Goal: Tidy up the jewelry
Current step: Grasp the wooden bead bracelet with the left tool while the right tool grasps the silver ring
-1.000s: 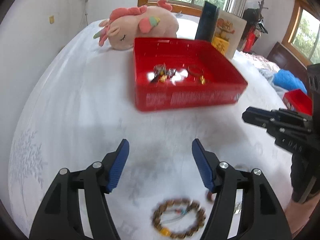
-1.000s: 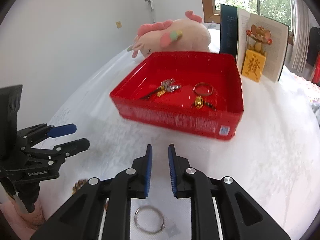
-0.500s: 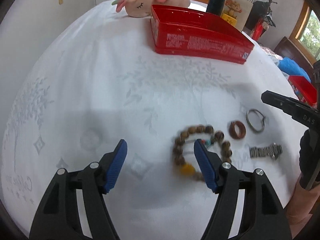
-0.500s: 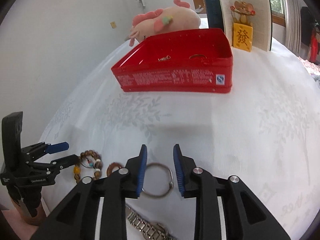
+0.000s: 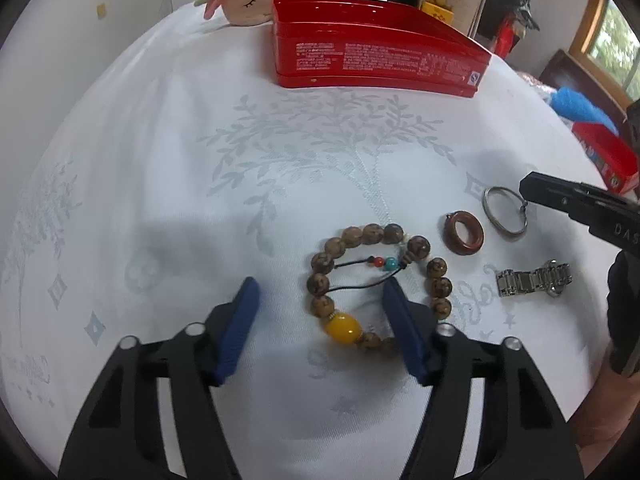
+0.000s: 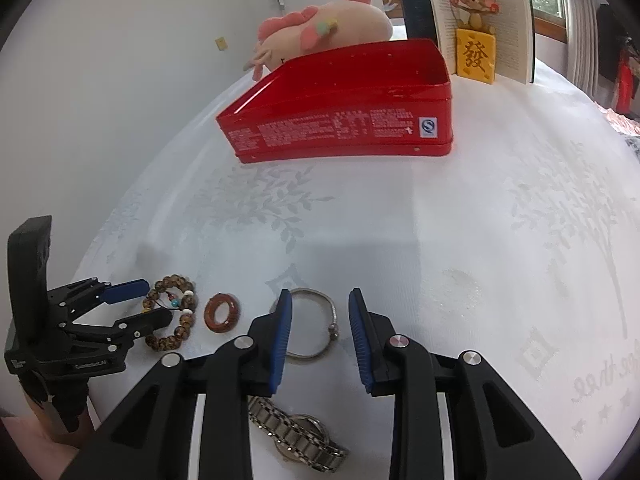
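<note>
Wooden beads of the bracelet point(image 5: 380, 280) lie on the white cloth point(image 5: 200, 168) under your left gripper point(image 5: 320, 304), whose jaws are closing with one side of the loop between them, pads not yet pressing. Your right gripper point(image 6: 320, 316) stands released, straddling the silver bangle point(image 6: 316, 324) without touching. The red tin point(image 6: 344, 120) sits well beyond.
</note>
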`<state>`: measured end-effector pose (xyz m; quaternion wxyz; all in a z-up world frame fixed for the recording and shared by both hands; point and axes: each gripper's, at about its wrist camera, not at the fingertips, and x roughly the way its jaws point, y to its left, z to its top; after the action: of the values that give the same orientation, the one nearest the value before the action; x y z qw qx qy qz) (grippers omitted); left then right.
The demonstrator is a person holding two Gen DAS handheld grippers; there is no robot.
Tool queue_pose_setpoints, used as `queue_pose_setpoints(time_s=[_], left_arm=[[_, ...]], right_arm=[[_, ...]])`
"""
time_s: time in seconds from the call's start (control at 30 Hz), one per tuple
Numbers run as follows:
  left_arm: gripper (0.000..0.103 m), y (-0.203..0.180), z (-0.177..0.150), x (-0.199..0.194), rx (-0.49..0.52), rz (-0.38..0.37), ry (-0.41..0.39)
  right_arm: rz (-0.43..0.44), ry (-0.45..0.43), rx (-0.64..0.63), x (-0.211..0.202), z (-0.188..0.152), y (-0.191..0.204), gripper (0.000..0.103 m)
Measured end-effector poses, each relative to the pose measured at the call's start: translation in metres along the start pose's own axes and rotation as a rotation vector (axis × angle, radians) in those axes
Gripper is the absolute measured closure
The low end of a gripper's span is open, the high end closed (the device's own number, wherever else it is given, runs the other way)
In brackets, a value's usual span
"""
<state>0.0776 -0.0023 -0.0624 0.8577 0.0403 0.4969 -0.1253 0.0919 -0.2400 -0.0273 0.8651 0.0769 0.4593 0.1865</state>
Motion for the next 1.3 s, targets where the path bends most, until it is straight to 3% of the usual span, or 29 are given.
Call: queue_pose_setpoints(time_s=[0.27, 0.33, 0.5, 0.9, 1.03, 1.17, 1.3], left_arm=[[0.088, -0.007, 0.003, 0.0, 0.034, 0.007, -0.014], [0.093, -0.004, 0.006, 0.002, 0.019, 0.003, -0.012], [0.093, 0.003, 0.012, 0.004, -0.013, -0.033, -0.003], [0.093, 0.007, 0.02, 0.008, -0.042, -0.06, 0.006], [0.093, 0.008, 0.02, 0.008, -0.045, -0.061, 0.007], [0.093, 0.009, 0.021, 0.008, -0.051, -0.07, 0.007], [0.093, 0.011, 0.021, 0.006, -0.059, -0.09, 0.007]], right_arm=[[-0.017, 0.031, -0.005, 0.001, 0.002, -0.009, 0.074], [-0.016, 0.045, -0.018, 0.0, 0.003, -0.01, 0.074], [0.006, 0.111, -0.052, 0.006, 0.007, -0.007, 0.074], [-0.121, 0.237, -0.237, 0.029, 0.01, 0.021, 0.074], [-0.157, 0.259, -0.305, 0.036, 0.01, 0.035, 0.082], [-0.127, 0.267, -0.324, 0.039, 0.011, 0.041, 0.097], [-0.062, 0.26, -0.266, 0.035, 0.012, 0.031, 0.098]])
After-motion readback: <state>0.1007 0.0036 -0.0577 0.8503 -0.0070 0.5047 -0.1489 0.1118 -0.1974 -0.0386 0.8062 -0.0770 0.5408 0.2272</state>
